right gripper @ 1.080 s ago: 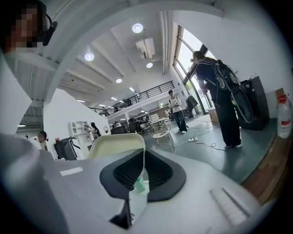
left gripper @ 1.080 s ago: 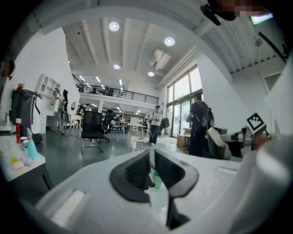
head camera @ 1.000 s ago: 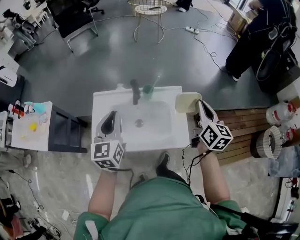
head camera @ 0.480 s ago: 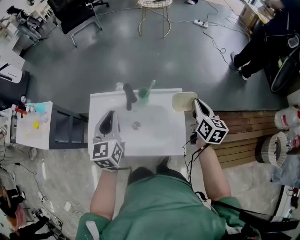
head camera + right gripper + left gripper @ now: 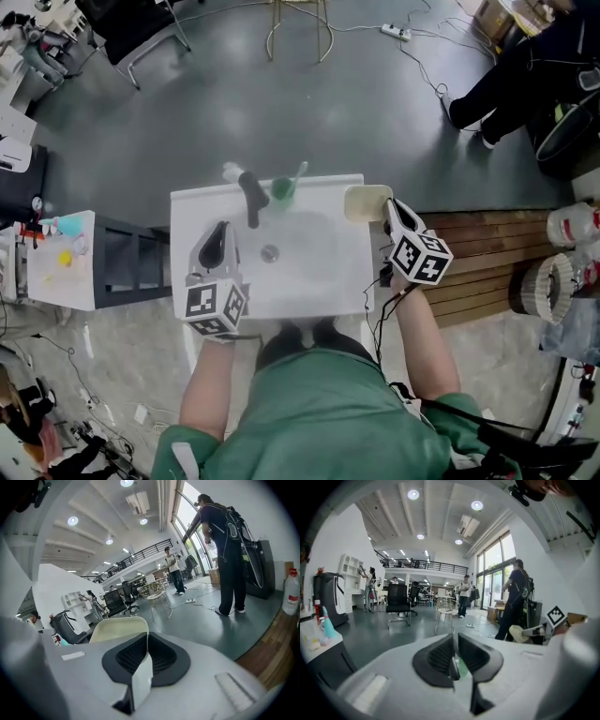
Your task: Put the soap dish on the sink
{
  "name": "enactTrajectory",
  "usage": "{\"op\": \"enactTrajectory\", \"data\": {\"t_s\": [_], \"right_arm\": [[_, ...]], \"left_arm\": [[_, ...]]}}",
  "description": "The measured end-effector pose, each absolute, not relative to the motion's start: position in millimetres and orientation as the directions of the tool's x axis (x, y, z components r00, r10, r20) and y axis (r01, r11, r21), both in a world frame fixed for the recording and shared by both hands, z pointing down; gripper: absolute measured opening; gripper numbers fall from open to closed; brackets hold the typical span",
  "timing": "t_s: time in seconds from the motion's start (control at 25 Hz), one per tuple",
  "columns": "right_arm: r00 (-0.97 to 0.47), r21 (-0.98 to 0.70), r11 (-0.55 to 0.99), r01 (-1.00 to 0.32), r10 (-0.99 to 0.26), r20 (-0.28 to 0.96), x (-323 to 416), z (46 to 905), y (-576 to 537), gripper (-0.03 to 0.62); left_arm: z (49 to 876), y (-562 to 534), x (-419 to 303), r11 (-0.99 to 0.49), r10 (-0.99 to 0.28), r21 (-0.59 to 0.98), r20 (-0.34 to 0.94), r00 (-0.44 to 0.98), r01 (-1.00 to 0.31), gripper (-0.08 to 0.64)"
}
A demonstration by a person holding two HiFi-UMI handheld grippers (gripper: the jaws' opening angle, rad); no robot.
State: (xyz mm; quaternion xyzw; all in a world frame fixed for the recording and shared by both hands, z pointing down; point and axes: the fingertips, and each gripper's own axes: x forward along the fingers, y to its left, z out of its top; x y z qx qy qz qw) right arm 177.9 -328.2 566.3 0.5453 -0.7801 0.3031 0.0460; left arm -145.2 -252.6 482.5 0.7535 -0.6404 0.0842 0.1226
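The cream soap dish [image 5: 367, 202] hangs at the back right corner of the white sink [image 5: 211, 214], partly over its rim. My right gripper [image 5: 393, 214] is shut on the dish's near edge. In the right gripper view the dish [image 5: 120, 628] stands up between the black pads. My left gripper [image 5: 215, 246] hovers over the sink's left side with its jaws shut and nothing held. In the left gripper view this gripper [image 5: 454, 654] points toward the faucet. The sink's basin and drain [image 5: 270, 252] lie between the two grippers.
A dark faucet [image 5: 250, 197] and a green cup with a toothbrush [image 5: 282, 188] stand at the sink's back rim. A white side table [image 5: 60, 259] with small bottles is at the left. Wooden boards [image 5: 483, 253] lie at the right. A person [image 5: 511, 66] stands far right.
My right gripper has carried the soap dish slightly left, from beside the sink to over its back right corner. The left gripper has stayed over the sink's left side.
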Motion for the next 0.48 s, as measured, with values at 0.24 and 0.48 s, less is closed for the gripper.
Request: {"op": "enactTrajectory", "data": {"t_s": [0.24, 0.48], "right_arm": [[-0.383, -0.402, 0.198, -0.894, -0.803, 0.456, 170, 594, -341, 0.011], [-0.377, -0.397, 0.178, -0.9, -0.777, 0.504, 158, 628, -356, 0.011]], "left_arm": [[510, -273, -162, -0.148, -0.931, 0.108, 0.32, 0.176, -0.983, 0.031], [539, -286, -173, -0.152, -0.912, 0.123, 0.365, 0.187, -0.981, 0.031]]}}
